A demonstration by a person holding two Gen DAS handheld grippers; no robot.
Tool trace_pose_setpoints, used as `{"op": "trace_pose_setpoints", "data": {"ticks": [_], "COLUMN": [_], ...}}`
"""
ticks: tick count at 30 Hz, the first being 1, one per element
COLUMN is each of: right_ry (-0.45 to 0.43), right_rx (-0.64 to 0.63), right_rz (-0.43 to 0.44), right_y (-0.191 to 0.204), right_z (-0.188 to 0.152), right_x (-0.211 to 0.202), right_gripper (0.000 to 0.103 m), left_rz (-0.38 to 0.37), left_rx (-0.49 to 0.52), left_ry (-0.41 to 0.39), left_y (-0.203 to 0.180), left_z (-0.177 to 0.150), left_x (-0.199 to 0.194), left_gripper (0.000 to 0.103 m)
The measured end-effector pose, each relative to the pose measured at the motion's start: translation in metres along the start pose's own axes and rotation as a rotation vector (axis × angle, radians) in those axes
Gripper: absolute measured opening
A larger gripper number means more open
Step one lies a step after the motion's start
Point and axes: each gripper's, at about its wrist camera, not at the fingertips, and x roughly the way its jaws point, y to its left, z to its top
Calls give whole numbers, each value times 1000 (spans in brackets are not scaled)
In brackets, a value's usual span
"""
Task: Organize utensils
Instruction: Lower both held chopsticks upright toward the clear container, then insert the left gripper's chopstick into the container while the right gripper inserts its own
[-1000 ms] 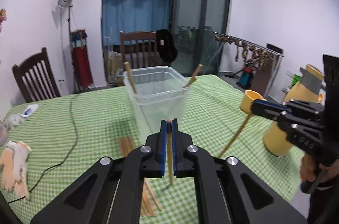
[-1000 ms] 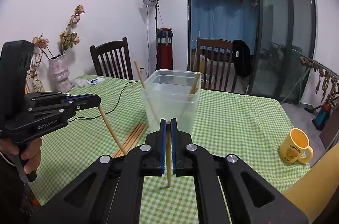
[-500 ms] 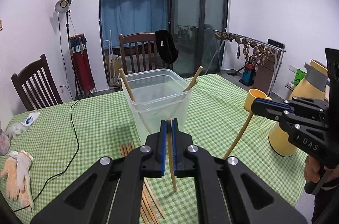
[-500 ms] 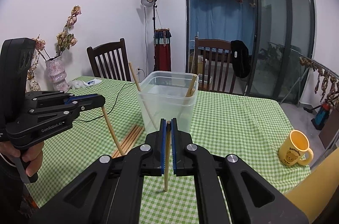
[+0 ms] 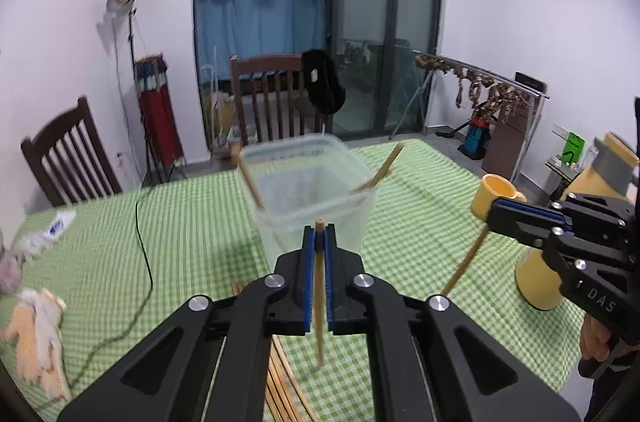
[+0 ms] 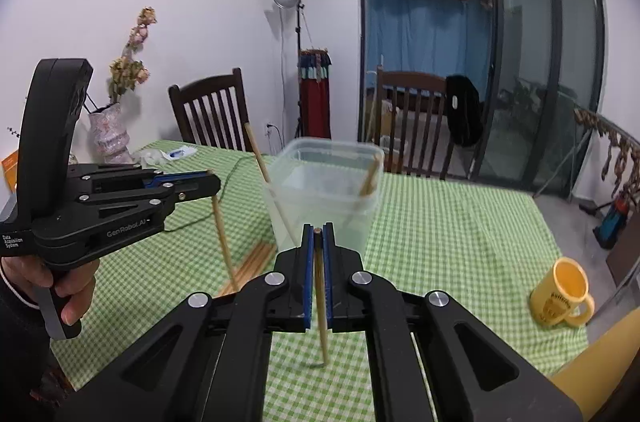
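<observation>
A clear plastic tub stands on the green checked table with two wooden chopsticks leaning inside; it also shows in the right wrist view. My left gripper is shut on a chopstick that hangs down, held above the table just in front of the tub. My right gripper is shut on another chopstick, also near the tub. Each gripper shows in the other's view: the right one and the left one. Several loose chopsticks lie on the cloth.
A yellow mug and a tall yellow jug stand at the right. A black cable and cloth gloves lie at the left. A vase is at the far left. Chairs surround the table.
Both grippers have lifted their chopsticks a little higher and drawn slightly nearer the tub. Both stay shut on their chopsticks.
</observation>
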Motion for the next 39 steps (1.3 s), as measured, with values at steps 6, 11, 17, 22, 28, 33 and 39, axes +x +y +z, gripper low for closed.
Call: {"op": "trace_pose_setpoints", "data": {"ticks": [6, 11, 17, 22, 28, 33, 39], "right_ry": [-65, -42, 5, 11, 3, 78, 275], "right_rx": [-62, -58, -41, -5, -5, 2, -18], "right_rz": [61, 75, 12, 11, 12, 38, 36], "right_y": [-3, -24, -50, -65, -62, -61, -58], "right_z": [87, 166, 209, 223, 229, 199, 146], "right_x": [-26, -9, 38, 71, 99, 137, 193], "right_gripper": [4, 4, 4, 4, 4, 4, 5], "left_rz": [-48, -50, 1, 14, 24, 6, 36], "left_rx": [36, 41, 8, -33, -48, -59, -18], "left_ry": [-5, 15, 49, 57, 11, 40, 189], "left_y": [2, 15, 38, 54, 64, 68, 69], "left_z": [84, 163, 217, 238, 255, 234, 188], "left_x": [-29, -26, 14, 46, 69, 111, 166], "left_gripper": [2, 2, 2, 2, 2, 2, 2]}}
